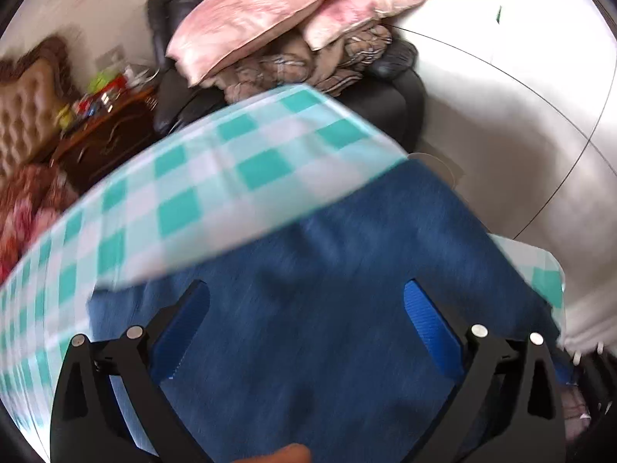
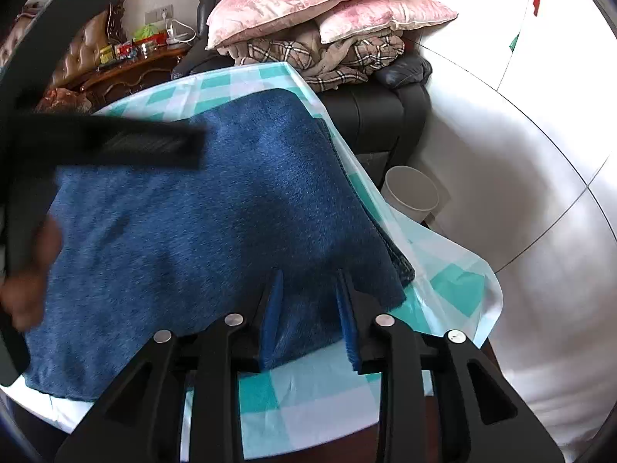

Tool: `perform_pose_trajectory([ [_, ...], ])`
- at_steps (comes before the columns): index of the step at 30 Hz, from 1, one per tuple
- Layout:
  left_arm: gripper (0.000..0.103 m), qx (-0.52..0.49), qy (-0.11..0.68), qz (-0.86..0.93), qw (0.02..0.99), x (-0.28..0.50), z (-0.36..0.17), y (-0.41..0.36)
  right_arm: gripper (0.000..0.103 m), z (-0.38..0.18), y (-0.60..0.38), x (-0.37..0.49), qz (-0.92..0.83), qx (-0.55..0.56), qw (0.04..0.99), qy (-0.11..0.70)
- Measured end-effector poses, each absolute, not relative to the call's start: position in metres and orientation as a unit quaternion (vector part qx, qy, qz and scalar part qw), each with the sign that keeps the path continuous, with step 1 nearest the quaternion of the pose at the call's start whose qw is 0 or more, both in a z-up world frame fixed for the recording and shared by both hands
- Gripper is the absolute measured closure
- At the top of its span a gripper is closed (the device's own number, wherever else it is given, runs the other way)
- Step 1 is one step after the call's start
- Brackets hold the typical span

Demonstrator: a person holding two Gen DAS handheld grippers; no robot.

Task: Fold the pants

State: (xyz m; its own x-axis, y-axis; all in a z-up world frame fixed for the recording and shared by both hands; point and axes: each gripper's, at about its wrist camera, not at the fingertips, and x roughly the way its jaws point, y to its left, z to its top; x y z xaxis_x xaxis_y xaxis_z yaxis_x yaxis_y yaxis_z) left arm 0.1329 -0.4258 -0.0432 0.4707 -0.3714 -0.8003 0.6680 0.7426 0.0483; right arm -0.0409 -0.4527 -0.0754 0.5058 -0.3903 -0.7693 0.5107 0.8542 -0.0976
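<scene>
Left wrist view: the left gripper [image 1: 306, 316] hangs over the blue fleece pants [image 1: 327, 262] with its jaws spread wide, blue pads [image 1: 432, 332] well apart, nothing held between them. The picture is motion-blurred. The pants fill the lower centre of the frame and lie on a teal-and-white checked tablecloth [image 1: 200, 189], which runs from the lower left to the centre.

Right wrist view: the right gripper [image 2: 310, 316] sits at the near edge of the pants [image 2: 216, 208], jaws partly open, with the fabric edge lying between the blue pads [image 2: 272, 320]; whether the pads press on the cloth cannot be told. The pants lie folded and flat on the checked tablecloth [image 2: 308, 397], covering the centre and left of the frame. At far left, blurred, the left gripper [image 2: 115, 142] and the person's hand [image 2: 31, 270] reach over the pants.

Background, upper frame: pink pillows [image 2: 308, 0] stacked on a plaid blanket [image 2: 331, 58] on a black armchair [image 2: 378, 115]; a white bucket [image 2: 410, 193] stands on the floor beside the table.
</scene>
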Motion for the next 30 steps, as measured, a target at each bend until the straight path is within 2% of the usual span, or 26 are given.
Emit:
perform_pose_trajectory([
  [7, 0.002, 0.220, 0.452, -0.265, 0.823, 0.109, -0.080, -0.371, 0.066, -0.081, -0.443, -0.049, -0.267, 0.062, 0.858, 0.434],
  [11, 0.002, 0.216, 0.453, -0.266, 0.823, 0.092, -0.078, -0.350, 0.059, -0.078, -0.440, -0.058, -0.278, 0.061, 0.854, 0.435],
  [16, 0.002, 0.227, 0.448, -0.268, 0.822, 0.074, -0.076, -0.338, 0.058, -0.068, -0.441, -0.063, -0.293, 0.056, 0.859, 0.417],
  [19, 0.002, 0.229, 0.447, -0.274, 0.820, 0.060, -0.076, -0.330, 0.053, -0.065, -0.444, -0.061, -0.300, 0.048, 0.861, 0.408],
  [30, 0.002, 0.235, 0.451, -0.286, 0.812, 0.028, -0.072, -0.308, 0.051, -0.085, -0.453, -0.058, -0.297, 0.046, 0.853, 0.426],
])
